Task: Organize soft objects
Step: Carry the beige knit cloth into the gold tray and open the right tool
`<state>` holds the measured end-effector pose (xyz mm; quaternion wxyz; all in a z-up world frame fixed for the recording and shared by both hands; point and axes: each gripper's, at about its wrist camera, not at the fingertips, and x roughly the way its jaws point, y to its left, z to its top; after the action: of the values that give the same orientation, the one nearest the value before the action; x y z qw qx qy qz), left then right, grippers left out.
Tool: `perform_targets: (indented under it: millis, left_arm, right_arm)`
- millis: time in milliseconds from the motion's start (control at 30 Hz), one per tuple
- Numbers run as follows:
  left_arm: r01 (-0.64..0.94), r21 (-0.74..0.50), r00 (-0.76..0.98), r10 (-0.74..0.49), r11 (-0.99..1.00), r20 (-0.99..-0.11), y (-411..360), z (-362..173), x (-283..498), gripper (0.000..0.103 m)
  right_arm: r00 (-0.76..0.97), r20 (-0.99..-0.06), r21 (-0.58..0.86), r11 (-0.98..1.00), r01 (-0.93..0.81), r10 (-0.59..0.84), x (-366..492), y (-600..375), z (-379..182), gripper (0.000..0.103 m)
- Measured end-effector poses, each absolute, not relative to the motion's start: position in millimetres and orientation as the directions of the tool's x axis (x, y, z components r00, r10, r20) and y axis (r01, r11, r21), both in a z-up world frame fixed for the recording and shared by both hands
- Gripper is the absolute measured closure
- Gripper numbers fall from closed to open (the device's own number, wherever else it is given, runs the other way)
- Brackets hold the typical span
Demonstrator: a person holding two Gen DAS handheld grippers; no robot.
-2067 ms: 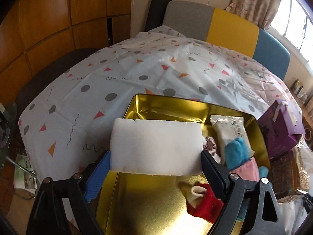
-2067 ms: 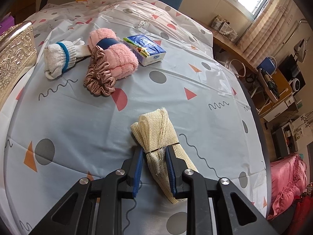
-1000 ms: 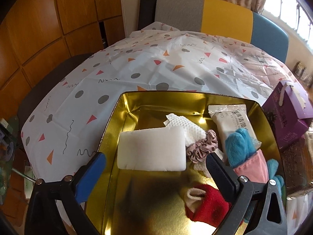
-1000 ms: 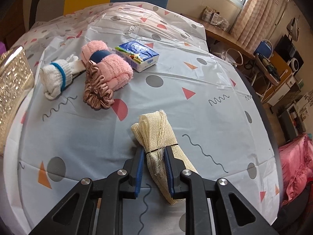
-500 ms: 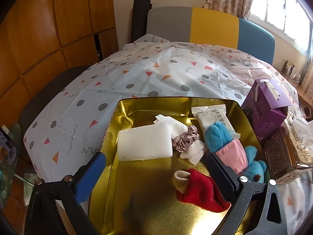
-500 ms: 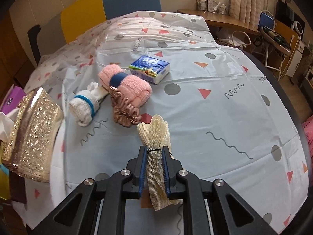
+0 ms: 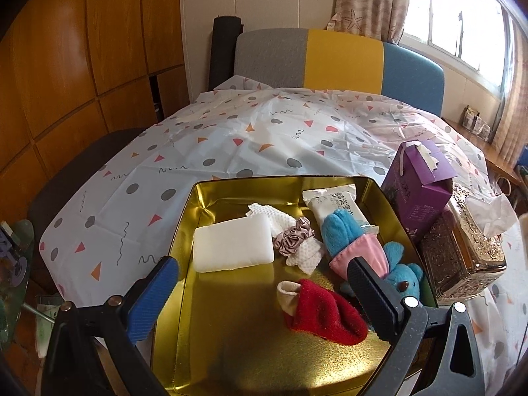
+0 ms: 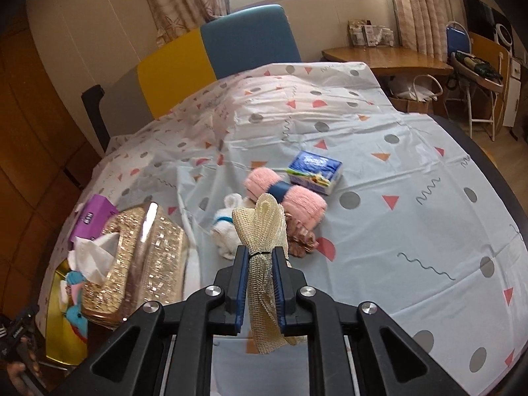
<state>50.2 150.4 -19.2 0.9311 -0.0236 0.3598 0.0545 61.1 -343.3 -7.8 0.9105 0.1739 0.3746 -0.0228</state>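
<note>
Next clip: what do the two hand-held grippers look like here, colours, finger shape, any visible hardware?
Both are black plastic frames with silver bolts at the joints. The left hand-held gripper has long flat fingers, one showing a ribbed blue pad, the other its black back. The right hand-held gripper has short blocky black fingers lined with blue pads. No cables, markings or sleeves are visible.

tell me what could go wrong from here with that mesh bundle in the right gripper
The right gripper pinches the cream mesh bundle only at its tied waist, so the loose tail could snag or slip free. The glittery tissue box stands between it and the gold tin; it might get knocked.
</note>
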Motion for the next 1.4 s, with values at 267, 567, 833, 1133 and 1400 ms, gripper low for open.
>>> perform_targets:
  millis: [267,567,833,1133,1400]
  left_arm:
    - [-0.121,-0.016,0.738,0.08,0.992,-0.67,155.7,-18.4,43.0,0.0]
    - [-0.143,-0.04,0.756,0.083,0.989,-0.65,169.0,-13.0,32.8,0.0]
    - [-0.162,-0.073,0.754,0.076,0.984,-0.653,180.5,-14.1,25.0,0.0]
    - [-0.232,-0.077,0.746,0.126,0.97,-0.654,199.7,-16.4,17.1,0.0]
    - [-0.251,-0.079,0.734,0.136,0.965,-0.666,208.2,-22.4,13.9,0.0]
  right_arm:
    - [0.783,-0.573,0.3,0.951,-0.077,0.244,72.8,-257.2,61.0,0.09]
    - [0.701,-0.547,0.257,0.889,-0.38,0.458,74.4,-136.7,87.0,0.09]
    - [0.561,-0.624,0.262,0.822,-0.506,0.544,85.3,-59.4,54.4,0.09]
    - [0.319,-0.739,0.356,0.746,-0.563,0.593,116.9,23.8,-17.8,0.088]
    - [0.303,-0.81,0.288,0.79,-0.541,0.502,122.1,51.9,-55.2,0.068]
